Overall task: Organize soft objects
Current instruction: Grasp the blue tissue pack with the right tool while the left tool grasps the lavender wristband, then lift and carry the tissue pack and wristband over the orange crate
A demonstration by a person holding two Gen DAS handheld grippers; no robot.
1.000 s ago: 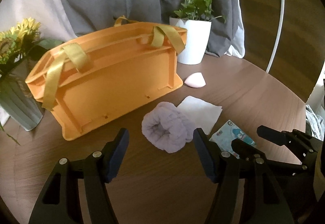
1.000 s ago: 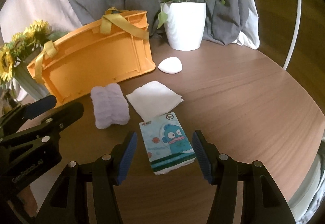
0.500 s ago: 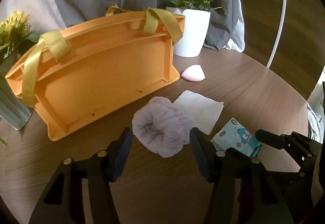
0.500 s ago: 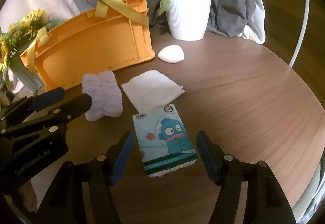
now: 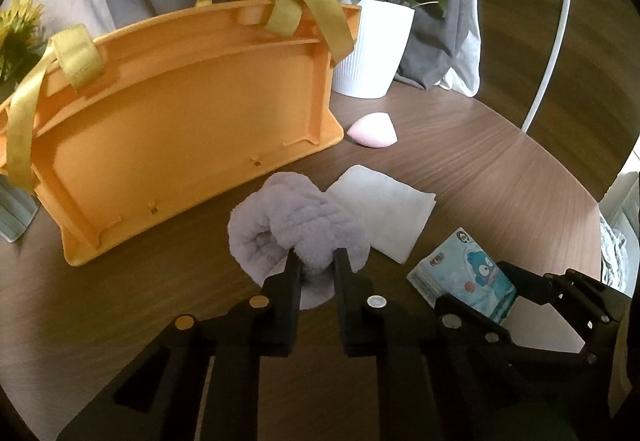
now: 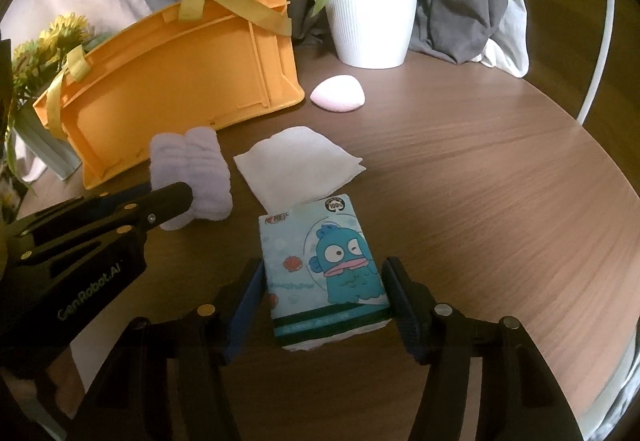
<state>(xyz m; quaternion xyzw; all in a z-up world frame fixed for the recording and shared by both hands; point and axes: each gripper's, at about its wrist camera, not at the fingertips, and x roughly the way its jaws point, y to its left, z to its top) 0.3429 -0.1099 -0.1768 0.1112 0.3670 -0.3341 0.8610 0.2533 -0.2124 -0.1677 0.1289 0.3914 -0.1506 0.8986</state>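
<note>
While the left wrist view shows the left gripper [image 5: 314,261] with jaws pinching the purple fluffy cloth [image 5: 296,225] on the tabletop [image 5: 500,161] just in front of the orange basket [image 5: 180,113], nothing seems stowed yet. From the right wrist view, the right gripper [image 6: 324,293] has jaws spread either side of the tissue pack [image 6: 324,269]; white cloth [image 6: 300,165] and pink sponge [image 6: 338,93] lie beside the basket, so nearly everything remains.

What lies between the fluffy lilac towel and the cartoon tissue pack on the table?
The folded white cloth lies between the lilac towel and the tissue pack, overlapping the pack's far edge; the right wrist view shows it best.
</note>
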